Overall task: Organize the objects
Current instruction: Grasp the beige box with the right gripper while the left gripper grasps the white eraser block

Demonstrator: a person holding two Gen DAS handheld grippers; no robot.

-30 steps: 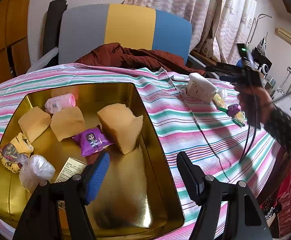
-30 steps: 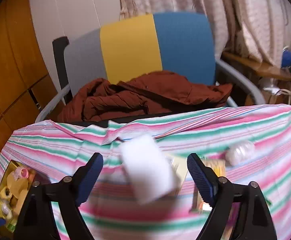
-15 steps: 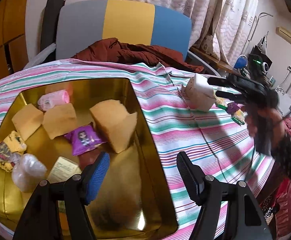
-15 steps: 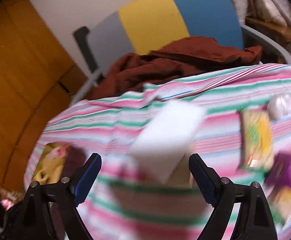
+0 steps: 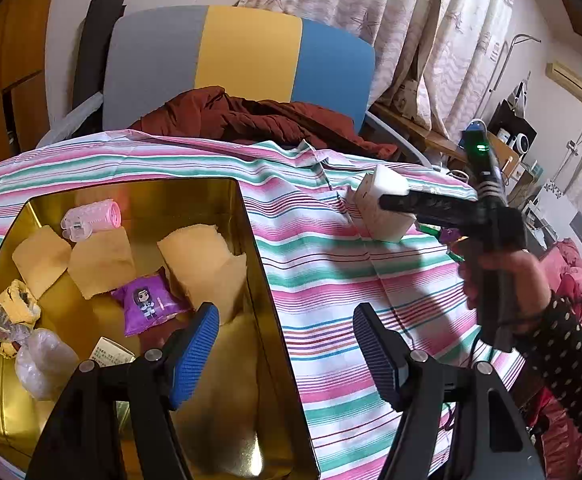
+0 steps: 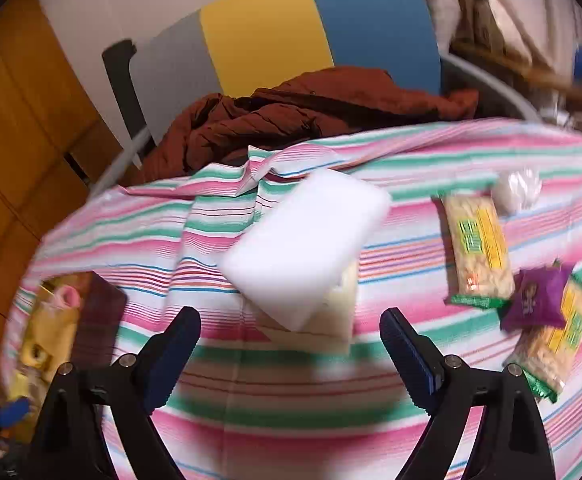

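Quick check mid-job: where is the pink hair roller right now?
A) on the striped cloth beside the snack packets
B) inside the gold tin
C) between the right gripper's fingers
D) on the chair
B: the pink hair roller lies at the far end of the gold tin, beside the sponge pieces.

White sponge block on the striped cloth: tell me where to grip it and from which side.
Grip the white sponge block across its two long flat faces, coming down from above and in front. It sits tilted, leaning on a cream box, so its upper half stands clear of the striped cloth. The right gripper faces it, jaws opening with nothing between them yet. It looks like soft foam; squeeze lightly.
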